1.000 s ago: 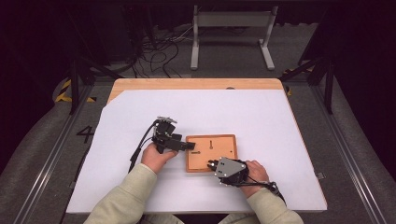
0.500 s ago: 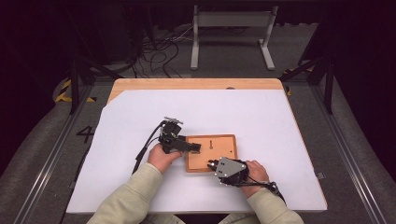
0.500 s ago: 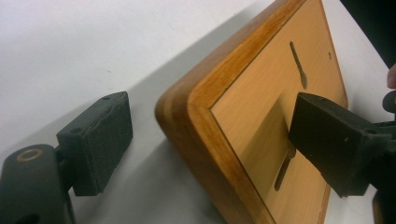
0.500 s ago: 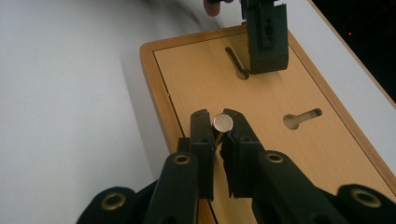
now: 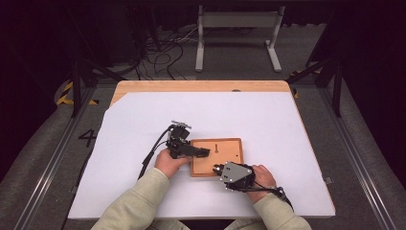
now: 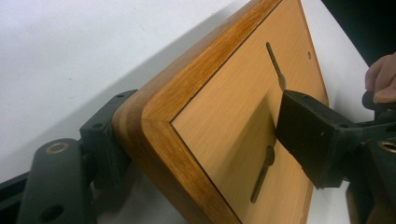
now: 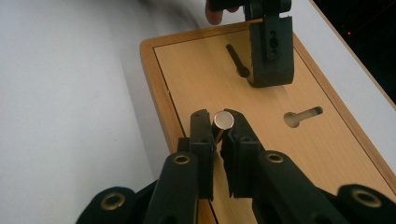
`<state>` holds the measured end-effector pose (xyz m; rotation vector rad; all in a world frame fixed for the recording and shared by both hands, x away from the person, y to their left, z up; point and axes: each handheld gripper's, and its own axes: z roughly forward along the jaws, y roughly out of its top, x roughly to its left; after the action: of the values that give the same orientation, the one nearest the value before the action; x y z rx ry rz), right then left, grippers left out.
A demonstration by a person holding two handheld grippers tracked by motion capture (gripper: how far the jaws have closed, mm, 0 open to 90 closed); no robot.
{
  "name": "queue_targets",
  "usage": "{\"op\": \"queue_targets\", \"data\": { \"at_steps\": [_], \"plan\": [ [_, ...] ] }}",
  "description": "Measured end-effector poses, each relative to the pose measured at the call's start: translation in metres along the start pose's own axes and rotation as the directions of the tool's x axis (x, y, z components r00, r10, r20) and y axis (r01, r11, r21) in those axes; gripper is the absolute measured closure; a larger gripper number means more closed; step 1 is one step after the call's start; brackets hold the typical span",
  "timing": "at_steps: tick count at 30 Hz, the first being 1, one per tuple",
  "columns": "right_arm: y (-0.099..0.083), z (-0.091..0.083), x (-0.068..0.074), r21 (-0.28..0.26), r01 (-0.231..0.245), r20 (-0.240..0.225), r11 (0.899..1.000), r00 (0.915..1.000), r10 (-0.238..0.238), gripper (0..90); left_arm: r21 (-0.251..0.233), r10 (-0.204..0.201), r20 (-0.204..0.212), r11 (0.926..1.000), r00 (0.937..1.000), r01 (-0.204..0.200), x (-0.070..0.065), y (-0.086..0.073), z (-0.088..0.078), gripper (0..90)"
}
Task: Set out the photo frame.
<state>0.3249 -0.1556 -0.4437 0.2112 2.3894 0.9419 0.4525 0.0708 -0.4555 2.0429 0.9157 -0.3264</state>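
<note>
- The right gripper (image 7: 217, 133) has its two black jaws pinched together on a small metal cylinder (image 7: 223, 120), whose round silver end face shows between the jaw tips in the right gripper view.
- That cylinder sits just above the near end of the wooden board (image 7: 201, 70), close to its left rim, and short of the keyhole slot (image 7: 302, 115) cut into the panel.
- In the high view the right gripper (image 5: 221, 168) lies at the near right corner of the board (image 5: 225, 158), with the person's right hand (image 5: 261, 177) behind it.
- The left gripper (image 6: 196, 140) straddles a corner of the board (image 6: 224, 116): one jaw sits under the rounded rim and the other rests on the flat top, beside a second slot (image 6: 275, 65). Its jaws have just been closing, with the board's edge between them; whether the pads press firmly yet I cannot tell.
- In the high view the left gripper (image 5: 203, 152) reaches over the left edge of the board from the left hand (image 5: 170, 160).
- The board lies on a white sheet (image 5: 143, 124) that covers the table (image 5: 201, 86).
</note>
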Motion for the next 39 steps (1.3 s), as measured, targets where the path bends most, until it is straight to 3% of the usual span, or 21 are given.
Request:
{"op": "queue_targets", "data": {
  "at_steps": [4, 6, 7, 8, 9, 12, 17, 23, 24, 25, 26, 27, 28, 29, 30, 31, 32, 33, 37, 38, 39],
  "plan": [
    [0.001, 0.0, 0.0, 0.006, 0.003, -0.002, 1.0, 1.0, -0.003, 81.2, -0.003, 0.004, -0.001, 1.0, 1.0, -0.004, 0.0, 0.0, 0.0, 24.3],
    [0.002, -0.001, -0.002, 0.001, 0.011, -0.034, 1.0, 0.9994, -0.011, 70.0, 0.001, 0.003, -0.001, 1.0, 1.0, -0.003, 0.0, 0.0, 0.0, 24.4],
    [0.002, -0.002, -0.003, -0.008, -0.002, -0.047, 1.0, 0.9989, 0.002, 64.6, -0.003, 0.004, -0.001, 1.0, 1.0, -0.004, 0.001, 0.0, -0.001, 24.7],
    [0.004, -0.005, -0.007, -0.019, -0.053, -0.085, 0.998, 0.9951, 0.051, 56.6, -0.002, 0.0, 0.001, 1.0, 1.0, 0.0, 0.0, 0.0, -0.001, 25.1],
    [0.004, -0.005, -0.007, -0.019, -0.053, -0.085, 0.998, 0.9951, 0.051, 56.6, -0.002, 0.0, 0.001, 1.0, 1.0, 0.0, 0.0, 0.0, -0.001, 25.3],
    [0.007, -0.018, -0.018, -0.051, -0.132, -0.112, 0.99, 0.9858, 0.125, 48.2, -0.002, 0.005, 0.0, 1.0, 1.0, -0.005, -0.001, 0.001, -0.004, 26.8],
    [0.001, -0.041, -0.03, -0.083, -0.187, -0.095, 0.979, 0.9792, 0.179, 45.9, -0.019, 0.032, -0.018, 0.9993, 0.9993, -0.033, -0.008, 0.001, -0.007, 28.4],
    [-0.014, -0.079, -0.053, -0.146, -0.287, -0.032, 0.947, 0.958, 0.285, 45.5, -0.028, 0.11, -0.052, 0.9933, 0.9925, -0.112, -0.021, 0.001, -0.017, 32.8],
    [-0.014, -0.079, -0.053, -0.146, -0.287, -0.032, 0.947, 0.958, 0.285, 45.5, -0.03, 0.13, -0.058, 0.9908, 0.9898, -0.132, -0.024, 0.001, -0.018, 32.8],
    [-0.017, -0.088, -0.057, -0.157, -0.309, -0.01, 0.938, 0.9502, 0.311, 45.9, -0.033, 0.15, -0.062, 0.9878, 0.9868, -0.152, -0.027, 0.0, -0.019, 33.4],
    [-0.021, -0.1, -0.064, -0.187, -0.345, 0.007, 0.92, 0.9359, 0.352, 46.5, -0.029, 0.165, -0.068, 0.9856, 0.9841, -0.167, -0.028, 0.0, -0.021, 34.5],
    [-0.023, -0.106, -0.067, -0.199, -0.361, 0.019, 0.911, 0.9279, 0.372, 46.9, -0.036, 0.174, -0.072, 0.9836, 0.9822, -0.177, -0.031, -0.001, -0.022, 35.3],
    [-0.023, -0.106, -0.067, -0.199, -0.361, 0.019, 0.911, 0.9279, 0.372, 46.9, -0.035, 0.194, -0.08, 0.9798, 0.9778, -0.197, -0.034, -0.002, -0.024, 35.3],
    [-0.026, -0.111, -0.07, -0.201, -0.373, 0.035, 0.906, 0.9212, 0.387, 47.2, -0.034, 0.208, -0.084, 0.9767, 0.9745, -0.212, -0.037, -0.003, -0.026, 36.2],
    [-0.033, -0.119, -0.075, -0.208, -0.393, 0.055, 0.896, 0.9095, 0.412, 47.6, -0.033, 0.225, -0.092, 0.9729, 0.97, -0.229, -0.04, -0.004, -0.029, 38.4],
    [-0.036, -0.121, -0.077, -0.207, -0.404, 0.063, 0.891, 0.9034, 0.424, 47.9, -0.031, 0.263, -0.106, 0.9631, 0.959, -0.267, -0.047, -0.006, -0.033, 39.4],
    [-0.039, -0.123, -0.078, -0.205, -0.415, 0.069, 0.887, 0.8973, 0.436, 47.9, -0.032, 0.276, -0.109, 0.9592, 0.9549, -0.281, -0.05, -0.008, -0.035, 40.7],
    [-0.039, -0.123, -0.078, -0.205, -0.415, 0.069, 0.887, 0.8973, 0.436, 47.9, -0.032, 0.276, -0.109, 0.9592, 0.9549, -0.281, -0.05, -0.008, -0.035, 42.1],
    [-0.046, -0.125, -0.081, -0.201, -0.431, 0.084, 0.88, 0.8869, 0.454, 48.2, -0.025, 0.345, -0.121, 0.9364, 0.9309, -0.35, -0.063, -0.015, -0.044, 47.1],
    [-0.047, -0.125, -0.082, -0.201, -0.432, 0.085, 0.879, 0.8862, 0.455, 48.1, -0.025, 0.345, -0.121, 0.9364, 0.9309, -0.35, -0.063, -0.015, -0.044, 48.3],
    [-0.047, -0.125, -0.083, -0.199, -0.433, 0.087, 0.879, 0.8857, 0.456, 48.1, -0.024, 0.372, -0.121, 0.9259, 0.9205, -0.377, -0.068, -0.019, -0.048, 49.5]
  ]
}}
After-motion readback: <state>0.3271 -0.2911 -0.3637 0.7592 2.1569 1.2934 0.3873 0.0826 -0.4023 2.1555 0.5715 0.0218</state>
